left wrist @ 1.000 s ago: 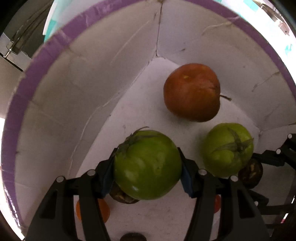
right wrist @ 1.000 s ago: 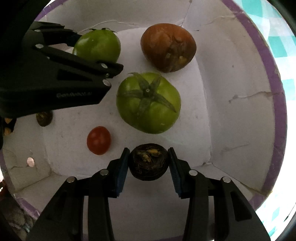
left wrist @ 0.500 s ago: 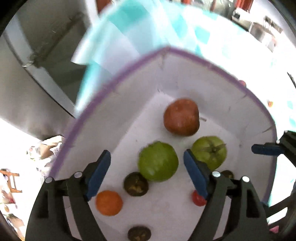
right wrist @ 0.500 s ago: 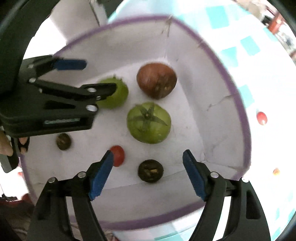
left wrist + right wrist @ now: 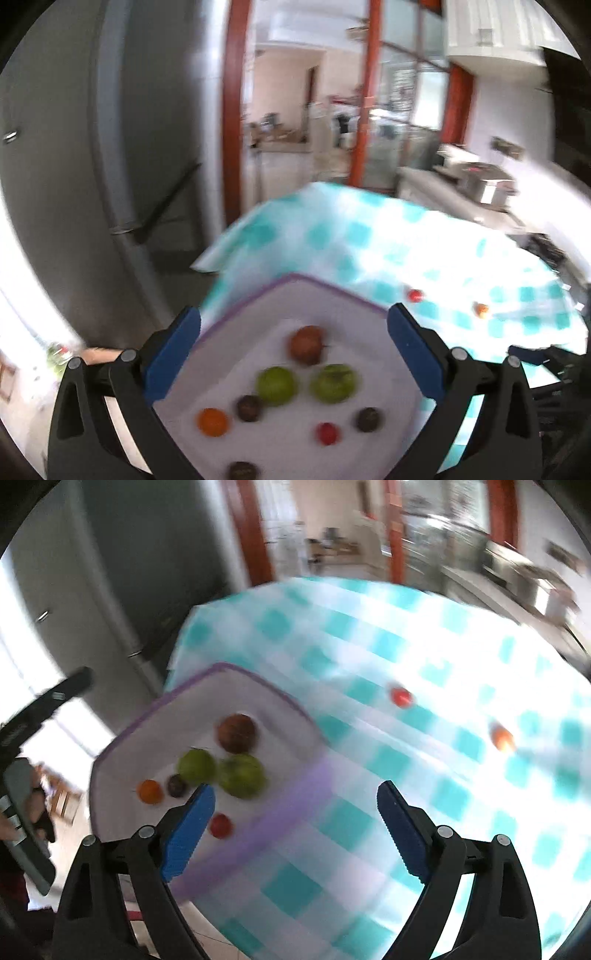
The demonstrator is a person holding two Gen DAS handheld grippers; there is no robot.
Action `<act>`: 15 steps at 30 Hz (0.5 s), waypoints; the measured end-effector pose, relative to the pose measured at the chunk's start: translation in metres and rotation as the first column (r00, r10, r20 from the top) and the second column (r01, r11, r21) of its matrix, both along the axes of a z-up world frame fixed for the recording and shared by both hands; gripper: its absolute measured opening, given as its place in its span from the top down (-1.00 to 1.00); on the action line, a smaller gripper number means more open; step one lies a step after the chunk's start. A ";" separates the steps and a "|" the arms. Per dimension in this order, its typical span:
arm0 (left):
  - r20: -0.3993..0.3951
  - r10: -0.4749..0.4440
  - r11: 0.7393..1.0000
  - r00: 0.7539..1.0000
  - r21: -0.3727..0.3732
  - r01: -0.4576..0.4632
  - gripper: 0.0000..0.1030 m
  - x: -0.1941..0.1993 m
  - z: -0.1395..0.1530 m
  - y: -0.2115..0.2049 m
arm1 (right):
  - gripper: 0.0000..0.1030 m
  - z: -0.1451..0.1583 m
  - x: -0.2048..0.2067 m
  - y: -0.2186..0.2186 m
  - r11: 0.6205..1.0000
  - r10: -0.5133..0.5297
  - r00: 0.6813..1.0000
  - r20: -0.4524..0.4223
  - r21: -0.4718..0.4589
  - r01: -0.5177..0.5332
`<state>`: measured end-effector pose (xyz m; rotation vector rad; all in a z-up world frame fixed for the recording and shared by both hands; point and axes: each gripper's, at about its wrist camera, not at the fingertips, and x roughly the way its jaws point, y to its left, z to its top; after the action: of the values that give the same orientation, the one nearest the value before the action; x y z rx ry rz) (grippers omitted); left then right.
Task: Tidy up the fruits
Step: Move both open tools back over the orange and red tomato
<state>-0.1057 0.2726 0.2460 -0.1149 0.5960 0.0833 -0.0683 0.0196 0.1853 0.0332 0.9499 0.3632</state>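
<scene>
A white box with a purple rim sits at the table's near left corner. It holds a brown-red fruit, two green tomatoes, an orange fruit, a small red tomato and several small dark fruits. My left gripper hovers above the box, its jaws opening wide with nothing between them. My right gripper hangs over the box's right edge, jaws also opening and empty. A red tomato and an orange fruit lie loose on the cloth.
A turquoise-and-white checked cloth covers the table. A grey door stands to the left, past the table's edge. Red posts and kitchen counters fill the background. A hand holds the left gripper's handle at the right wrist view's left edge.
The left gripper let go of the green tomato and the right let go of a dark fruit. Both opened wide and rose out of the box, tilting up so the room shows.
</scene>
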 end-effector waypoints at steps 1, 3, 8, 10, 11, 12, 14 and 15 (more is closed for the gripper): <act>0.011 -0.045 0.999 0.999 -0.009 0.045 -0.97 0.000 0.002 -0.016 | -0.69 -0.006 -0.003 -0.014 0.999 -0.038 0.999 -0.020 -0.003 0.038; 0.018 -0.124 0.992 0.992 -0.014 0.124 -0.97 0.000 0.006 -0.043 | -0.69 -0.018 -0.010 -0.036 0.994 -0.109 0.993 -0.039 -0.012 0.108; -0.030 -0.391 0.920 0.920 0.000 0.391 -0.97 0.006 -0.008 -0.129 | -0.69 -0.041 -0.008 -0.096 0.966 -0.259 0.964 -0.059 -0.026 0.257; -0.070 -0.464 0.885 0.883 0.007 0.465 -0.97 0.013 -0.021 -0.164 | -0.69 -0.050 -0.001 -0.118 0.955 -0.298 0.952 -0.074 -0.013 0.298; -0.093 -0.488 0.872 0.868 -0.002 0.490 -0.97 0.019 -0.027 -0.177 | -0.69 -0.057 0.004 -0.126 0.950 -0.312 0.947 -0.077 -0.015 0.312; -0.108 -0.501 0.864 0.859 -0.011 0.503 -0.97 0.025 -0.033 -0.186 | -0.69 -0.062 0.011 -0.138 0.945 -0.327 0.941 -0.083 -0.016 0.327; -0.156 -0.526 0.848 0.836 -0.024 0.529 -0.97 0.040 -0.050 -0.210 | -0.68 -0.071 0.024 -0.155 0.936 -0.351 0.932 -0.094 -0.014 0.351; -0.177 -0.532 0.843 0.828 -0.027 0.537 -0.97 0.046 -0.057 -0.219 | -0.68 -0.075 0.030 -0.162 0.932 -0.360 0.928 -0.096 -0.012 0.361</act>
<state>-0.0599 0.0532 0.1887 0.0893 0.7890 -0.4533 -0.0384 -0.1426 0.1105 0.2304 1.0158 0.0226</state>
